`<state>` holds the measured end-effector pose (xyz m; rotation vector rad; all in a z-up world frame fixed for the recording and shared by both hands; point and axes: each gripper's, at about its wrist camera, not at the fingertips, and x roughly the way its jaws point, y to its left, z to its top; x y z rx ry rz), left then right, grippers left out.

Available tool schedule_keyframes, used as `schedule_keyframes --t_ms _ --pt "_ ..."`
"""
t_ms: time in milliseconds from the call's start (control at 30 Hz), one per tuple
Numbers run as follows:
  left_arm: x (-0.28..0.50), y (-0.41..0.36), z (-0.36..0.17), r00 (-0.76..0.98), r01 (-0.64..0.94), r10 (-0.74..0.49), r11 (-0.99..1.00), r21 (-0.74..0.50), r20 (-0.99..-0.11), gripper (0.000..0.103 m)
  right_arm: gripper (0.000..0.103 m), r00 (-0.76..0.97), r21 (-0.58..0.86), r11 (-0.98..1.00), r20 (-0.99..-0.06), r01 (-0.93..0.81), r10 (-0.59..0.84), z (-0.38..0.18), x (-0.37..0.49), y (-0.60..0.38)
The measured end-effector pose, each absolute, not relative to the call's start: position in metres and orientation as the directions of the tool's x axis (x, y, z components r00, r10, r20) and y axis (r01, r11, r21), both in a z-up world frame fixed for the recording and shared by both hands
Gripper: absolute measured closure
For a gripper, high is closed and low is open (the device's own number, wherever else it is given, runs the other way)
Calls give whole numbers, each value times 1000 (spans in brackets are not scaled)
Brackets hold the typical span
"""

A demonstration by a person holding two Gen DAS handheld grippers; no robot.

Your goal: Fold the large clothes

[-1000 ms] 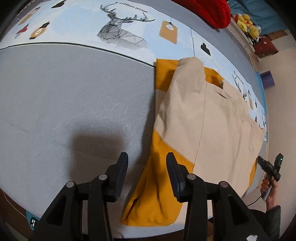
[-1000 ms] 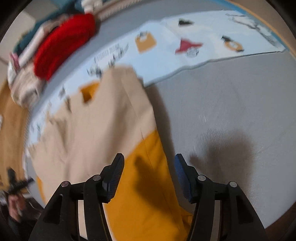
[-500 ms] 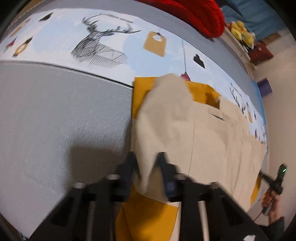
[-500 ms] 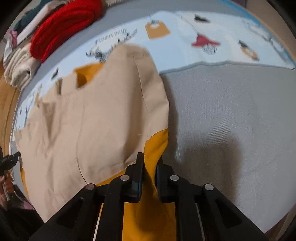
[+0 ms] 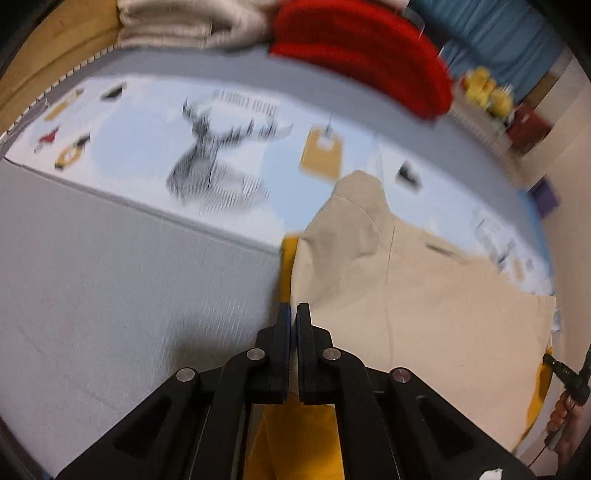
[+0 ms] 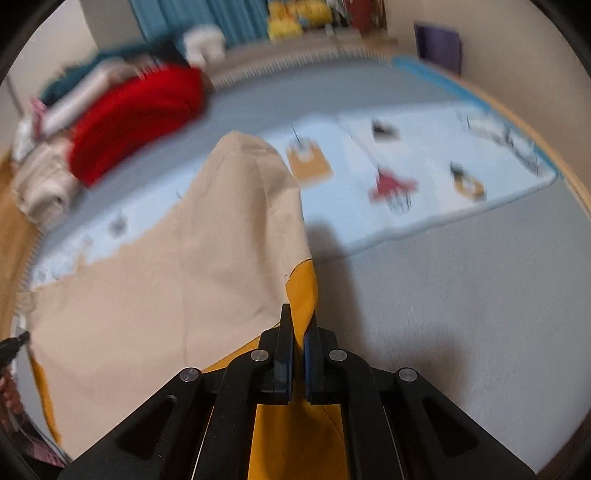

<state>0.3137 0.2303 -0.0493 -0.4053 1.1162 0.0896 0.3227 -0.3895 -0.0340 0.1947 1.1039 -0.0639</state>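
On a grey bed, your left claw (image 5: pixel 294 325) is pinched tight on the near edge of the beige-and-mustard garment (image 5: pixel 406 295), and your right claw (image 6: pixel 299 332) is likewise clamped on the mustard edge of the same cloth, jaws all but touching in both wrist views. Ahead of each claw the beige panel rises in a loose tented fold, its peak reaching over the pale-blue printed sheet (image 5: pixel 147 122); to the left claw's right the rest of the garment lies spread toward the bed's far edge, where your other hand (image 5: pixel 565 410) can be glimpsed. Beyond the sheet sit a red knit (image 5: pixel 362 48) and a folded cream pile (image 5: pixel 184 22), well apart from the work. You appear to be partway into carrying this side over for a fold. The risk from here is thin purchase: each claw seems to bite only a narrow strip, perhaps a single layer, so a quick pull could slip the cloth free. Uneven travel between your two hands would likely skew the crease or drag the spread half across the bed.
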Motion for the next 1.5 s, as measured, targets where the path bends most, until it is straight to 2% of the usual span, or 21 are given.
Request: schedule_keyframes --t_ms 100,300,500,567,633,700,733,833,867,967,1033,1100,1167,1267,1300,1400,1500 --pt "317 230 -49 471 -269 -112 926 -263 -875 102 99 441 108 981 -897 163 26 -46 329 -386" --pt "323 232 -29 574 -279 -64 922 -268 -816 102 99 620 121 976 -784 183 -19 -9 333 -377" --pt "343 230 -58 487 -333 -47 913 -235 -872 102 99 514 75 974 -856 214 -48 -39 357 -372" --pt "346 228 -72 435 -350 -48 911 -218 -899 98 98 476 56 974 -877 221 -57 -51 359 -374" --pt "347 228 -85 390 -367 -51 907 -206 -920 92 94 416 34 975 -907 219 -62 -68 362 -376" --pt "347 229 -96 338 -380 -81 900 -215 -938 86 84 366 29 973 -929 230 -59 -77 359 -380" --pt "344 231 -95 320 -389 -71 900 -200 -945 79 84 369 33 971 -928 235 -58 -76 357 -382" --pt "334 236 -70 368 -394 -27 901 -182 -929 70 78 438 31 969 -895 243 -81 -50 346 -389" --pt "328 236 -57 398 -380 -18 907 -183 -917 69 74 468 21 972 -879 233 -93 -41 341 -389" --pt "315 227 -33 462 -252 -80 943 -217 -883 68 74 545 -11 989 -833 148 -91 -17 325 -382" --pt "309 211 -36 417 -120 -194 957 -265 -888 67 74 536 35 998 -844 51 2 -17 317 -378" --pt "303 188 -56 299 5 -283 955 -295 -911 67 74 455 82 996 -886 -38 91 -31 311 -372" --pt "298 174 -73 227 86 -227 973 -213 -947 65 74 350 63 993 -932 -97 93 -52 304 -367" --pt "290 165 -101 156 143 -43 990 -21 -987 57 74 219 -36 992 -976 -122 -9 -84 293 -370" --pt "290 166 -99 152 137 -27 991 -6 -988 56 74 226 -20 994 -974 -110 6 -82 290 -375" --pt "288 167 -78 184 130 -16 991 8 -983 68 74 221 -28 997 -975 -72 -11 -72 287 -385" --pt "274 160 -53 205 207 -149 973 -106 -967 68 74 253 2 994 -967 -105 29 -58 278 -387"
